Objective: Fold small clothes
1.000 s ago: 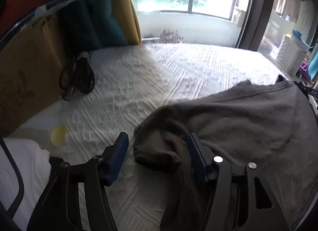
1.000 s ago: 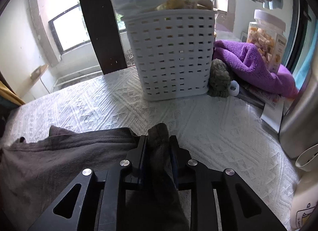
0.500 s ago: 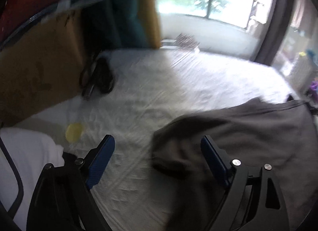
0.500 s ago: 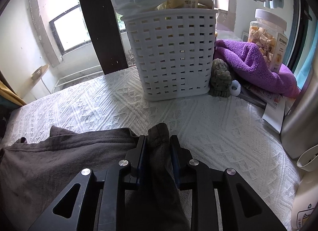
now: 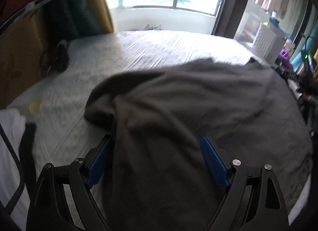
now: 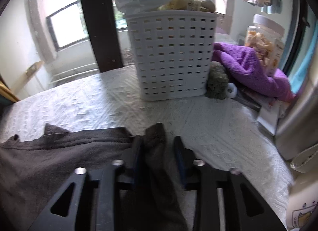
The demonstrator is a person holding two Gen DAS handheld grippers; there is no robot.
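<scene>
A dark grey garment (image 5: 198, 101) lies spread on the white textured bedspread (image 5: 139, 52), its left edge folded over. My left gripper (image 5: 156, 151) stands wide open above it, and the cloth runs loose between the blue pads (image 5: 212, 163) without being pinched. In the right wrist view the same grey garment (image 6: 59, 151) ends in a narrow strip that lies between the fingers of my right gripper (image 6: 158, 147). Those jaws are opening. The strip rests against the left pad (image 6: 137, 151), with a gap to the right one.
A white woven basket (image 6: 171, 56) stuffed with bags stands just ahead of the right gripper, beside a green knitted item (image 6: 216, 82), a purple towel (image 6: 248, 66) and a snack jar (image 6: 264, 40). A cardboard box (image 5: 17, 56), black cable (image 5: 61, 56) and white cloth (image 5: 10, 131) line the left side.
The left gripper widened and slid right, over the garment's folded edge. The right jaws, clamped on the cloth strip before, have parted and no longer squeeze it.
</scene>
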